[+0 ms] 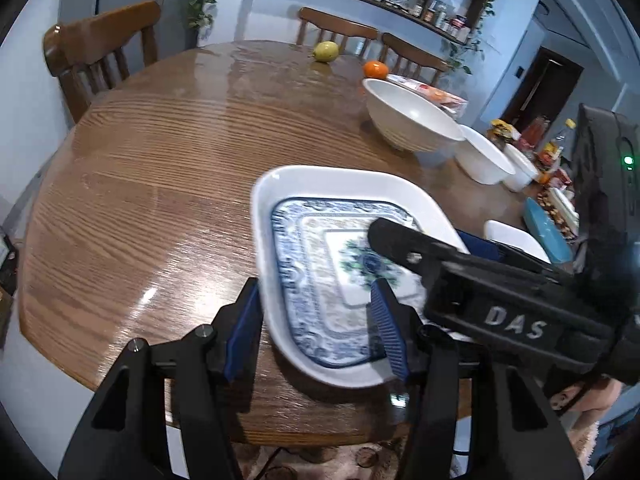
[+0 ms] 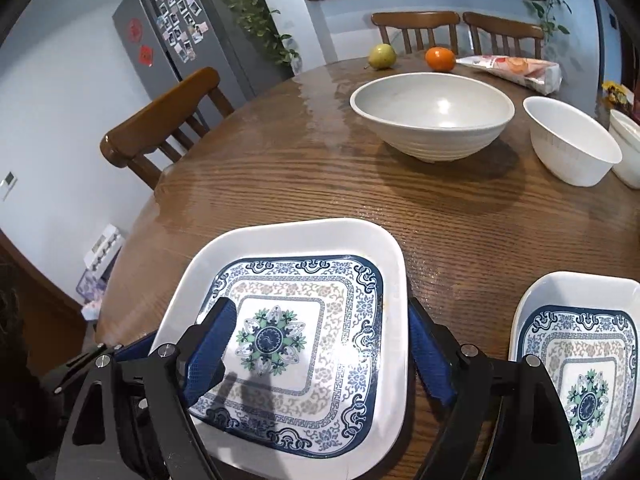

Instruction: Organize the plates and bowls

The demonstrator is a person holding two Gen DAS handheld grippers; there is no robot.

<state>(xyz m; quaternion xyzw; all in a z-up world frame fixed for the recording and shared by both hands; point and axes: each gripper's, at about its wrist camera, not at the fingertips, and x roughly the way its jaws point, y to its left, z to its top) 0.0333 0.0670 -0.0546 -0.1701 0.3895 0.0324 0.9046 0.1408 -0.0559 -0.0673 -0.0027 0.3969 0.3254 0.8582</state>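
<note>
Where the round wooden counter (image 2: 320, 184) carried the dishes, a square blue-patterned plate (image 2: 296, 340) lay near its front edge, blurred in the left wrist view and sharp in the right. A second plate of the same pattern (image 2: 580, 368) sat just beside it on the right, the two apart. Farther back stood a wide grey-white bowl (image 2: 432, 114), upright, with a smaller white bowl (image 2: 572, 140) to its right and another white bowl (image 2: 628, 148) partly cut off at the frame edge beyond that.

The left tool (image 1: 316, 320) stood wide, its left finger outside the plate's left rim and its right finger over the patterned centre, so the rim lay between them (whether either pad touched the plate could not be told). The right tool (image 2: 320, 356) was also wide: its left finger hung over the plate's pattern, its right finger just outside the right rim, gripping nothing. In the left wrist view the right tool's black body crossed above the plate from the right.

At the counter's far side lay a plastic food packet (image 2: 516, 67), an orange (image 2: 440, 59) and a pear (image 2: 382, 56), well apart from the plates.
</note>
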